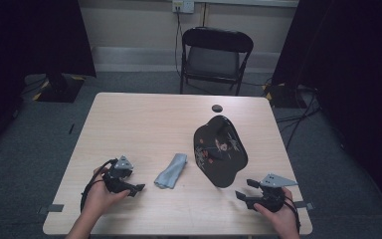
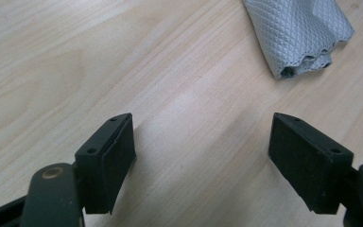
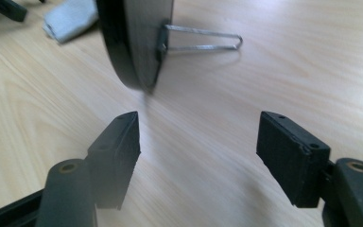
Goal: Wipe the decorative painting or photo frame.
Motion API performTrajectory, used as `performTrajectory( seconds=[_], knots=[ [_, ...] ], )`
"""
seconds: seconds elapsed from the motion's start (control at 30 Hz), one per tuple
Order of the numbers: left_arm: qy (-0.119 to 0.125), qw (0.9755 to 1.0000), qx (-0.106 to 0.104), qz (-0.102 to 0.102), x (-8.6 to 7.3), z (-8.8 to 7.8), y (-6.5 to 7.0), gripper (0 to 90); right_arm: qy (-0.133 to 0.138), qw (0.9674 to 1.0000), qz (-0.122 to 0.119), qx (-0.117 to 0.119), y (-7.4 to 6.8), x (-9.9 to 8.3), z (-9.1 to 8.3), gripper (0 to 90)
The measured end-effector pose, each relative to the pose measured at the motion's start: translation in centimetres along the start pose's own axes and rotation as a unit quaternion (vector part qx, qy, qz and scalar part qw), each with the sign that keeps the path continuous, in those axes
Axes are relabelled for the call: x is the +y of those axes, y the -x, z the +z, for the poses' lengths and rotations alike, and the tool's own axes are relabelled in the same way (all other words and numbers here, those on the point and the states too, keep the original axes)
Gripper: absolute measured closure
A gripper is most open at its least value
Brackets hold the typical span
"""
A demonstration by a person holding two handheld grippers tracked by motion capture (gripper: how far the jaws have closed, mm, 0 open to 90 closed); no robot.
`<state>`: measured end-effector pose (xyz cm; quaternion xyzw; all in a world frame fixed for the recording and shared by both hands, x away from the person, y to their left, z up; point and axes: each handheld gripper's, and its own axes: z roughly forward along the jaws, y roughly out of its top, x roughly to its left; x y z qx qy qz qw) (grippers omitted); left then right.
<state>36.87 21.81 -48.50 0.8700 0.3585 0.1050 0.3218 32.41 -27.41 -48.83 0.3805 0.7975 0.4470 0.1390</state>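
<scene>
Black left claw (image 1: 138, 188) and right claw (image 1: 242, 189) both gape wide, empty, held low over the worktop (image 1: 129, 124), flanking cloth (image 1: 171, 171) and mirror (image 1: 220, 151).

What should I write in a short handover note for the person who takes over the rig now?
Left tongs: open, empty, near the grey cloth.
Right tongs: open, empty, by the lower edge of the black mirror.
The mirror stands tilted on its wire stand on the table; the cloth lies crumpled to its left.
Done: cannot tell. Probably left: pick up the cloth and wipe the mirror.
</scene>
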Motion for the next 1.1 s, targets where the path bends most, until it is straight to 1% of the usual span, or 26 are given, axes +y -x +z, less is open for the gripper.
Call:
performTrajectory(
  seconds=[0.1, 0.13, 0.2, 0.27, 0.3, 0.4, 0.47, 0.5, 0.6, 0.63, 0.67, 0.73, 0.83, 1.1],
  knots=[
    [0.006, 0.9999, 0.003, 0.015, -0.3, 0.1, -0.1, 21.6, -0.012, 0.9999, -0.006, -0.010, 0.3, -0.4, 0.2, 28.6],
    [0.009, 0.9998, 0.003, 0.015, -0.3, 0.1, -0.1, 21.1, -0.016, 0.9998, -0.008, -0.014, 0.5, -0.6, 0.2, 28.1],
    [0.010, 0.9997, 0.005, 0.021, -0.4, 0.1, -0.1, 20.9, -0.027, 0.9995, -0.006, -0.014, 0.6, -0.7, 0.4, 27.5],
    [0.015, 0.9996, 0.006, 0.024, -0.6, 0.2, -0.1, 19.1, -0.023, 0.9995, -0.010, -0.020, 0.6, -0.6, 0.3, 26.7],
    [0.017, 0.9995, 0.006, 0.027, -0.6, 0.2, 0.0, 17.5, -0.029, 0.9993, -0.011, -0.021, 0.7, -0.6, 0.4, 26.1],
    [0.034, 0.9991, 0.004, 0.023, -1.0, 0.3, 0.0, 15.2, -0.050, 0.9982, -0.020, -0.029, 0.6, -0.7, 0.5, 24.7],
    [0.048, 0.9985, 0.004, 0.026, -1.3, 0.4, 0.0, 15.0, -0.056, 0.9975, -0.027, -0.033, 0.4, -0.7, 0.6, 22.7],
    [0.051, 0.9983, 0.004, 0.028, -1.4, 0.4, 0.0, 14.7, -0.061, 0.9972, -0.030, -0.033, 0.4, -0.7, 0.7, 21.1],
    [0.063, 0.9977, 0.003, 0.026, -1.6, 0.5, 0.0, 13.6, -0.066, 0.9962, -0.040, -0.040, 0.2, -0.6, 0.9, 19.9],
    [0.065, 0.9975, 0.003, 0.029, -1.7, 0.6, 0.0, 12.8, -0.068, 0.9960, -0.043, -0.039, 0.1, -0.6, 0.9, 19.4],
    [0.067, 0.9974, 0.003, 0.026, -1.7, 0.6, 0.0, 11.7, -0.068, 0.9960, -0.042, -0.039, 0.1, -0.6, 0.9, 19.4],
    [0.064, 0.9975, 0.005, 0.029, -1.7, 0.6, 0.0, 11.2, -0.068, 0.9961, -0.042, -0.037, 0.2, -0.6, 0.9, 18.9],
    [0.062, 0.9976, 0.002, 0.029, -1.6, 0.7, 0.1, 8.8, -0.069, 0.9960, -0.043, -0.037, 0.2, -0.6, 0.9, 18.5],
    [0.063, 0.9976, 0.002, 0.029, -1.6, 0.7, 0.1, 8.7, -0.069, 0.9960, -0.043, -0.037, 0.2, -0.6, 0.9, 18.5]
  ],
)
